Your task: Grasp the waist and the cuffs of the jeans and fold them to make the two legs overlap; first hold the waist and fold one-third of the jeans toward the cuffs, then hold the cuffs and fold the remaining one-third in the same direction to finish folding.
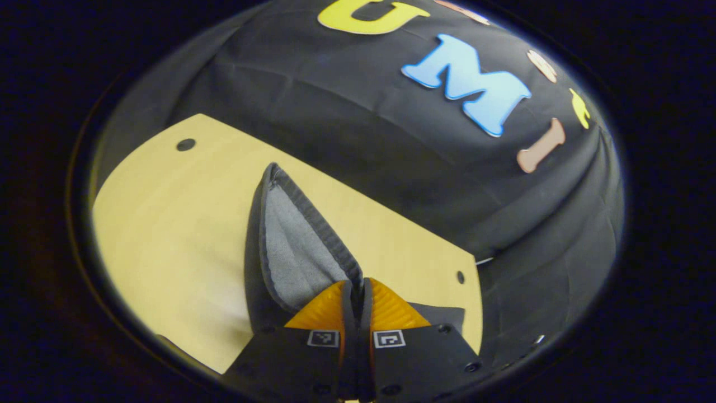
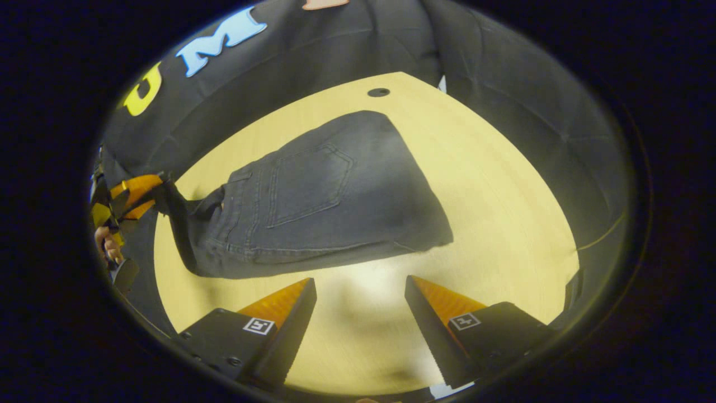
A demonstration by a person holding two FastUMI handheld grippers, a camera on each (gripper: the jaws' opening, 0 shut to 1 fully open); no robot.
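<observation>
- Right claw (image 2: 361, 294): fingers spread apart, empty, above the pale wooden table (image 2: 503, 184).
- Left claw (image 1: 358, 294): fingers clamped together on a raised edge of the dark grey denim jeans (image 2: 330, 196).
- Jeans: folded on table, back pocket up.

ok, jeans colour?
Dark grey, faded denim jeans; seen best in the right gripper view, lying on the table.

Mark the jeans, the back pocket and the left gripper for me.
jeans (image 2: 358, 168): right gripper view, seat panel.
back pocket (image 2: 307, 182): right gripper view, pocket middle.
left gripper (image 1: 358, 296): left gripper view, between the fingertips pinching denim.
</observation>
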